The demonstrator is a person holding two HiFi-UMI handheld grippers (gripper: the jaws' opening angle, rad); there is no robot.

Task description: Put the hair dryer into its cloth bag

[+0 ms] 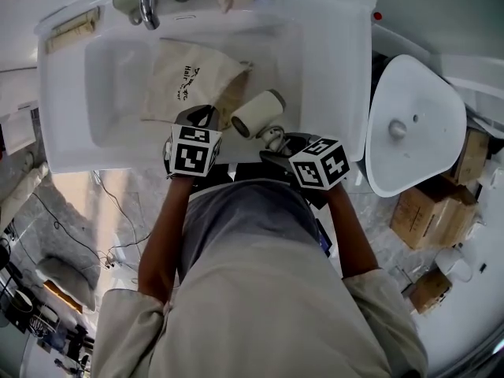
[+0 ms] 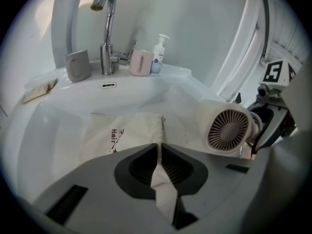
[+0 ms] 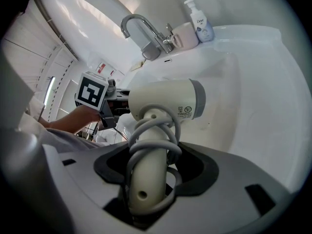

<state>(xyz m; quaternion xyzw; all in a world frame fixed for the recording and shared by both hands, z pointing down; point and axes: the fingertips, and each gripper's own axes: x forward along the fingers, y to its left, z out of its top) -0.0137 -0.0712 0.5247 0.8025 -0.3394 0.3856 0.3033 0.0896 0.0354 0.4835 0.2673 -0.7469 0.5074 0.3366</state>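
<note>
Left gripper view: my left hand-held gripper (image 2: pixel 160 152) pinches the cloth bag (image 2: pixel 131 128), print half hidden; right hand-held gripper (image 3: pixel 148 179) clamps the hair dryer (image 3: pixel 165 99) handle.

The left tool (image 2: pixel 160 152) has its jaws closed together on a fold of the cloth bag (image 2: pixel 124 130), whose pinched edge runs down between the dark pads. The rest of the bag lies flat in the white sink (image 2: pixel 63 101), black lettering showing on its left part. Right of it the cream hair dryer (image 2: pixel 226 128) turns its round rear grille toward the camera, with the right tool (image 2: pixel 253 138) and its marker cube directly behind it. On the back rim stand a grey cup (image 2: pixel 78 65), the chrome faucet (image 2: pixel 105 30), a pink cup (image 2: pixel 140 62) and a soap bottle (image 2: pixel 158 55).
</note>
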